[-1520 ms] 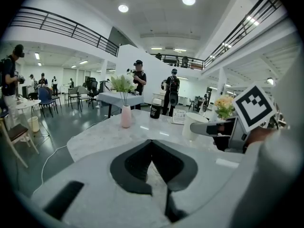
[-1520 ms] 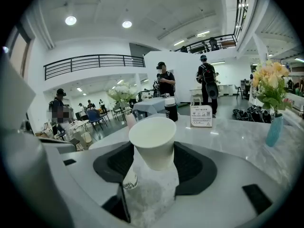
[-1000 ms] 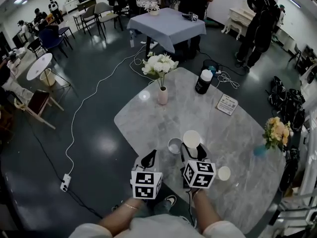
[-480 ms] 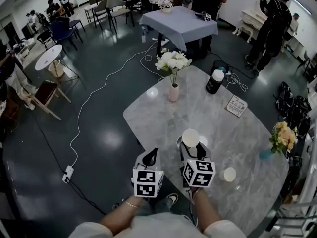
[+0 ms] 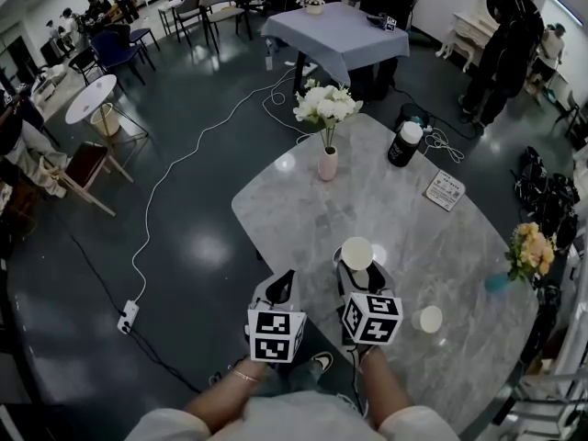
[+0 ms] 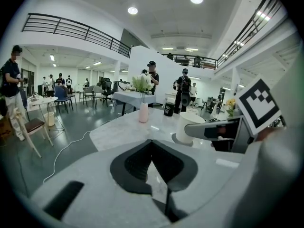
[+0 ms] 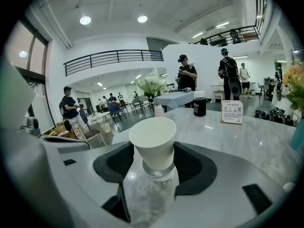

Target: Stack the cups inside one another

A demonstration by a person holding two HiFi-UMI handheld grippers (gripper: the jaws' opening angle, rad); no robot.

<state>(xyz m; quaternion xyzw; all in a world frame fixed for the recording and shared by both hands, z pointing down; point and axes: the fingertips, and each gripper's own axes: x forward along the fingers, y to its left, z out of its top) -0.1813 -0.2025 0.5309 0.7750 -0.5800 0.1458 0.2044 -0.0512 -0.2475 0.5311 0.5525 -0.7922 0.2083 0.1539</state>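
Observation:
A white paper cup is held upright between the jaws of my right gripper, which is shut on it. In the right gripper view the white cup has its base over the mouth of a clear cup on the marble table. In the head view the clear cup is almost wholly hidden under it. A second white cup stands alone to the right. My left gripper hangs just left of the right one, shut and empty, its tips meeting.
A pink vase of white flowers, a black bottle with a white lid and a printed card stand on the far half of the table. Yellow flowers in a blue vase sit at the right edge. People stand beyond.
My right gripper has carried the white cup left, over the clear cup that stood beside it a second ago. The left gripper has held its place. The head view has shifted slightly.

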